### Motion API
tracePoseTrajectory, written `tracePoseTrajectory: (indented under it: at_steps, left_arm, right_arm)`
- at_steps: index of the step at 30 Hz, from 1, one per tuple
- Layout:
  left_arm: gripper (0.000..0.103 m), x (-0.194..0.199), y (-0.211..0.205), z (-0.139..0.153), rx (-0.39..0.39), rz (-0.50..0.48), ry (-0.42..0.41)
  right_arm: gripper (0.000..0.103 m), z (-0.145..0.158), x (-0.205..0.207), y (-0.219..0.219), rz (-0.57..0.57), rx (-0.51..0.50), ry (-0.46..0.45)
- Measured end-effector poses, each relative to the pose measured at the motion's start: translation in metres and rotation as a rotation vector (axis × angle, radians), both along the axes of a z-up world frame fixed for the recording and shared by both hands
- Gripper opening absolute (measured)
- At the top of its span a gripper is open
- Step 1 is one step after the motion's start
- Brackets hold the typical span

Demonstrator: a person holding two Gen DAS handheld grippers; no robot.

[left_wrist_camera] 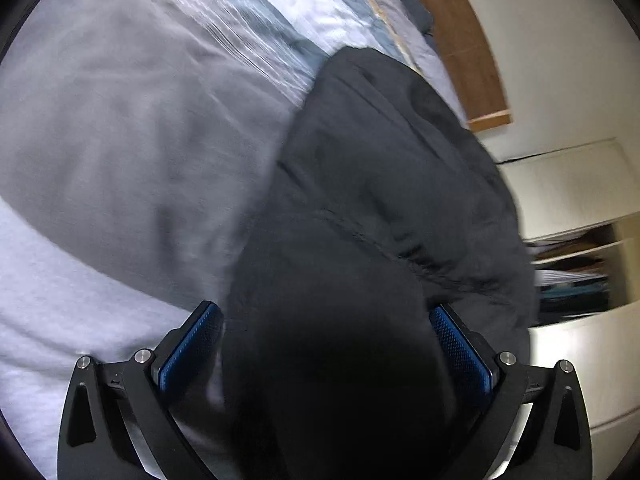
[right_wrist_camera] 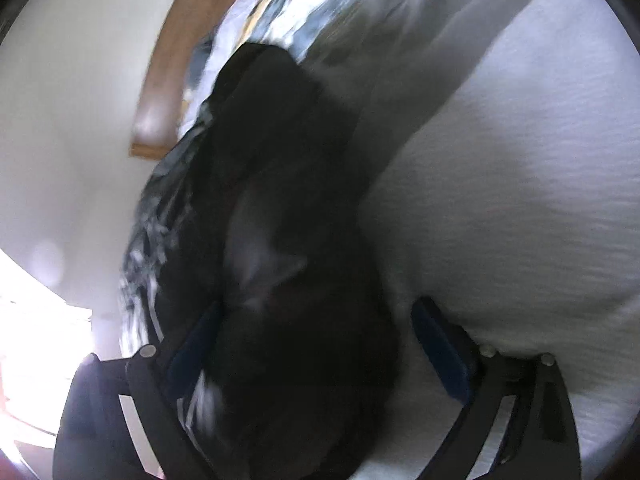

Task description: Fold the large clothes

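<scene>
A large black garment (left_wrist_camera: 384,184) lies on a bed over a grey cloth (left_wrist_camera: 120,152). My left gripper (left_wrist_camera: 324,340) stands open, its blue pads (left_wrist_camera: 192,352) wide apart with a bunch of the black fabric between them. In the right wrist view the same black garment (right_wrist_camera: 280,208) runs up the frame, blurred by motion. My right gripper (right_wrist_camera: 316,336) is also open, its dark blue pads (right_wrist_camera: 444,356) spread on either side of the fabric, not pinching it.
A white textured bedcover (right_wrist_camera: 520,200) and a blue-and-white patterned blanket (left_wrist_camera: 288,8) lie under the clothes. A wooden headboard (left_wrist_camera: 460,40) stands at the far end. White shelves with stacked items (left_wrist_camera: 576,264) are at the right, a bright window (right_wrist_camera: 36,312) at the left.
</scene>
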State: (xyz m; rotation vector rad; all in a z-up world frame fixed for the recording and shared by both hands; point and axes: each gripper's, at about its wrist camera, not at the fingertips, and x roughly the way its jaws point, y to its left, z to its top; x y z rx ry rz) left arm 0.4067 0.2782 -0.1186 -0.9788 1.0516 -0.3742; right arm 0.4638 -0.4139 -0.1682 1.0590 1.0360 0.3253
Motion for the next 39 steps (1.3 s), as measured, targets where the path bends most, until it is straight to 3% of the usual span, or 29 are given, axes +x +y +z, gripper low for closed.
tracePoseTrajectory:
  at_steps: [2, 5, 8, 9, 12, 13, 14, 16, 19, 24, 27, 30, 33, 39]
  left_arm:
    - [0.102, 0.003, -0.012, 0.000, -0.090, -0.052, -0.013]
    - [0.102, 0.005, -0.025, -0.002, -0.077, -0.092, -0.014]
    - [0.102, 0.003, -0.028, -0.001, -0.084, -0.069, -0.007]
    - [0.099, 0.002, -0.031, 0.002, -0.077, -0.061, 0.000]
    - [0.065, 0.000, -0.047, 0.024, -0.086, -0.073, -0.047]
    - [0.053, -0.001, -0.051, 0.033, -0.088, -0.083, -0.076]
    - [0.049, -0.002, -0.056, 0.043, -0.090, -0.094, -0.105]
    - [0.038, -0.004, -0.069, 0.072, -0.085, -0.123, -0.193]
    - [0.033, -0.012, -0.089, 0.116, -0.077, -0.162, -0.302]
    - [0.032, -0.035, -0.118, 0.176, -0.050, -0.211, -0.421]
    - [0.032, -0.060, -0.117, 0.203, -0.070, -0.211, -0.476]
    - [0.032, -0.078, -0.112, 0.207, -0.083, -0.212, -0.479]
    - [0.032, -0.093, -0.110, 0.194, -0.045, -0.224, -0.454]
    - [0.036, -0.115, -0.104, 0.126, 0.152, -0.204, -0.237]
  right_arm:
    - [0.097, 0.000, 0.011, 0.015, 0.059, 0.070, -0.037]
    - [0.102, -0.004, 0.021, 0.035, 0.108, 0.031, -0.046]
    - [0.103, -0.007, 0.025, 0.042, 0.089, 0.010, -0.042]
    - [0.103, -0.006, 0.027, 0.044, 0.085, 0.005, -0.029]
    - [0.101, 0.007, 0.034, 0.053, 0.081, -0.027, -0.037]
    - [0.100, 0.015, 0.038, 0.060, 0.090, -0.033, -0.060]
    - [0.099, 0.026, 0.041, 0.067, 0.107, -0.031, -0.086]
    - [0.085, 0.045, 0.048, 0.079, 0.144, -0.048, -0.133]
    - [0.066, 0.083, 0.053, 0.090, 0.165, -0.033, -0.226]
    - [0.061, 0.155, 0.040, 0.102, 0.206, -0.038, -0.390]
    - [0.061, 0.182, 0.022, 0.097, 0.193, -0.013, -0.454]
    - [0.061, 0.188, -0.001, 0.092, 0.175, 0.021, -0.469]
    - [0.061, 0.172, -0.019, 0.083, 0.177, 0.013, -0.440]
    - [0.061, 0.099, -0.037, 0.056, 0.138, -0.101, -0.219]
